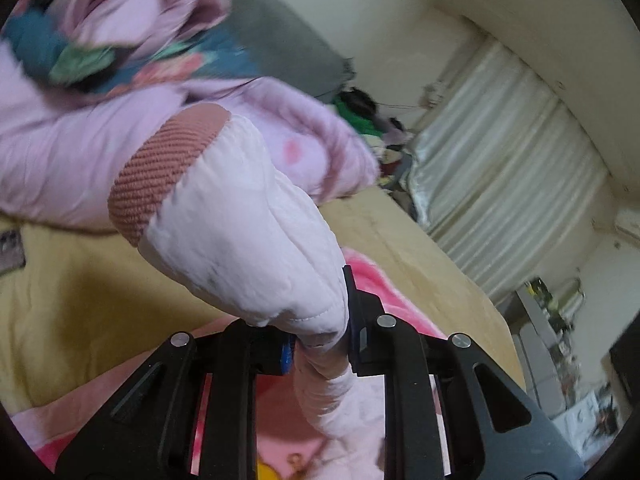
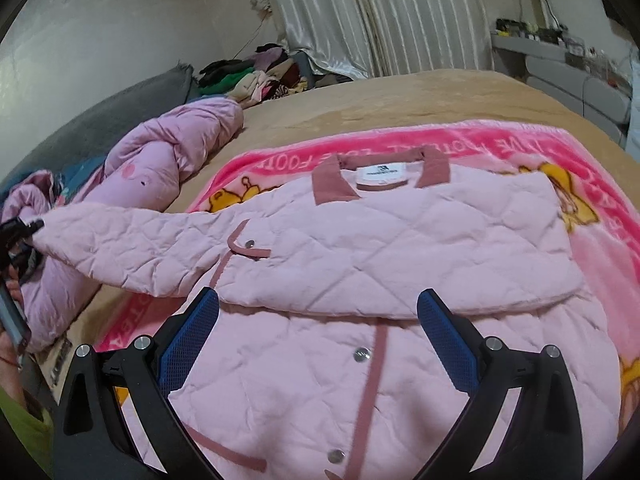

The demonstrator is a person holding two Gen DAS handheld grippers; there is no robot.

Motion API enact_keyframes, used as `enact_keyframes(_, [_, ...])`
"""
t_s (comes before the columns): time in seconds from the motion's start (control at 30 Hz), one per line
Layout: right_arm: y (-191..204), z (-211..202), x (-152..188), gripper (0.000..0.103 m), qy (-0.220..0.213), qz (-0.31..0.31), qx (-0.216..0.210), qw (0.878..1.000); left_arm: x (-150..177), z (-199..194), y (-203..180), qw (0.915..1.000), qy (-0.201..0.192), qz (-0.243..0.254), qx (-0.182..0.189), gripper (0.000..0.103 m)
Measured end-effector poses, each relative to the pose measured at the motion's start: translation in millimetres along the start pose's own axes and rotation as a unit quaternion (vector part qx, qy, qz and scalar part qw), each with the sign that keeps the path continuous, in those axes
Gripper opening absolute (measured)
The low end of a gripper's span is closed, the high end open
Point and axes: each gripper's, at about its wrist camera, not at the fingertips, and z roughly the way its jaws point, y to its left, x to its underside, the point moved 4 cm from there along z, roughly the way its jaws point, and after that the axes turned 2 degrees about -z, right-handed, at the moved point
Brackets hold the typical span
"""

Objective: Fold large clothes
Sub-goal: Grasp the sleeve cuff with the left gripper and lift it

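Observation:
A pale pink quilted jacket (image 2: 360, 248) with a darker pink collar lies front up on a pink cartoon blanket (image 2: 624, 216) on the bed. Its right-hand sleeve is folded across the chest. Its other sleeve (image 2: 120, 240) stretches out to the left. My left gripper (image 1: 320, 344) is shut on the end of that sleeve (image 1: 248, 240), near its ribbed pink cuff (image 1: 160, 176), and holds it above the bed; it shows at the left edge of the right wrist view (image 2: 24, 228). My right gripper (image 2: 320, 344) is open and empty, above the jacket's lower front.
A rumpled pink quilt (image 2: 172, 160) lies left of the jacket on the tan bedsheet (image 2: 400, 96). A grey headboard (image 2: 100, 120) is at the far left. A heap of clothes (image 2: 256, 72) lies by the white curtain (image 2: 360, 12). A grey shelf (image 2: 568, 64) stands at the right.

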Motion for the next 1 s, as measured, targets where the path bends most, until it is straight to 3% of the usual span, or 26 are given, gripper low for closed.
enact_keyframes(0.33, [-50.6, -32.9, 16.5, 0.099, -0.011, 0.046, -0.027, 0.999, 22.8, -16.7, -133.8, 0.9943, -0.009, 0.101, 0.033, 0.012])
enact_keyframes(0.6, [-99.9, -56.3, 26.5, 0.099, -0.027, 0.092, -0.022, 0.995, 56.2, -12.5, -196.3, 0.9841, 0.003, 0.168, 0.057, 0.012])
enact_keyframes(1.0, [-157.4, -75.4, 29.5, 0.099, -0.047, 0.149, -0.008, 0.988, 148.8, 10.1, -269.3, 0.9528, 0.065, 0.269, 0.126, 0.012])
